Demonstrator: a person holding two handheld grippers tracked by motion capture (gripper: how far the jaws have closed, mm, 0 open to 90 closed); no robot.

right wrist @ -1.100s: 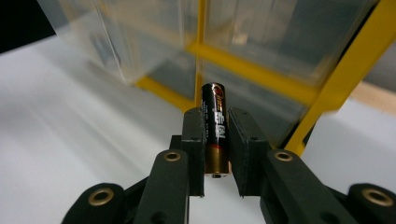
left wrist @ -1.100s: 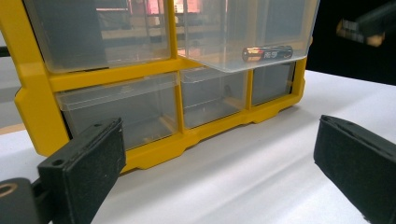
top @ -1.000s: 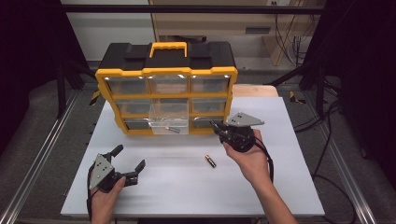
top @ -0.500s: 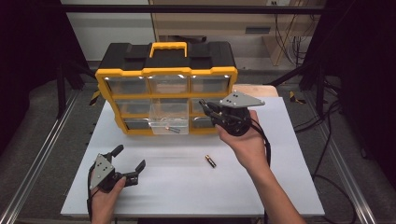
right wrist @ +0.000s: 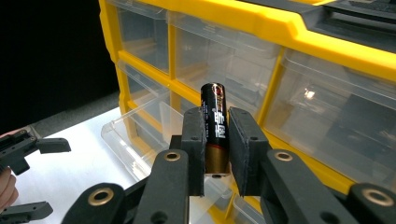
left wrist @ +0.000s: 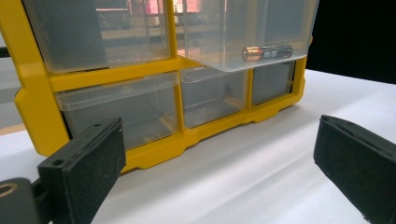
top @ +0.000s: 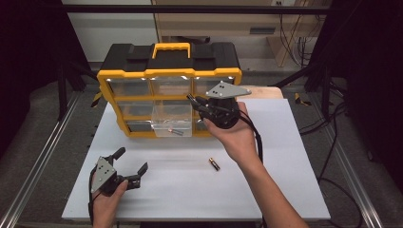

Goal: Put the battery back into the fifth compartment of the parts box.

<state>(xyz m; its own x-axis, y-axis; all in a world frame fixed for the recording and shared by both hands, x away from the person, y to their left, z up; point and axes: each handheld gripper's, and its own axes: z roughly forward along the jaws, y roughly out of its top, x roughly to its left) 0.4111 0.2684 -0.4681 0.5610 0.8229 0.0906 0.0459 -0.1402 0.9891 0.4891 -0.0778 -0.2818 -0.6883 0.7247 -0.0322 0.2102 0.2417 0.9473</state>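
A battery [right wrist: 214, 128], a slim cylinder with a glossy black and copper wrap, stands clamped between the flat black pads of the right gripper [right wrist: 215, 140], its long axis running along the jaws and its black end pointing out past their tips toward the organizer. In the high view the right gripper [top: 202, 105] hangs above the counter [top: 285, 190], just in front of the organizer's [top: 168, 76] right column of clear plastic drawers. The organizer is a yellow-framed box with a black top, standing at the counter's far edge. Its pulled-out middle drawer [top: 172, 118] holds a second battery [top: 177, 131] lying flat. A third battery [top: 214, 164] lies near the middle of the smooth white counter. The left gripper [top: 127, 167] rests near the front left corner, jaws spread wide with nothing between them.
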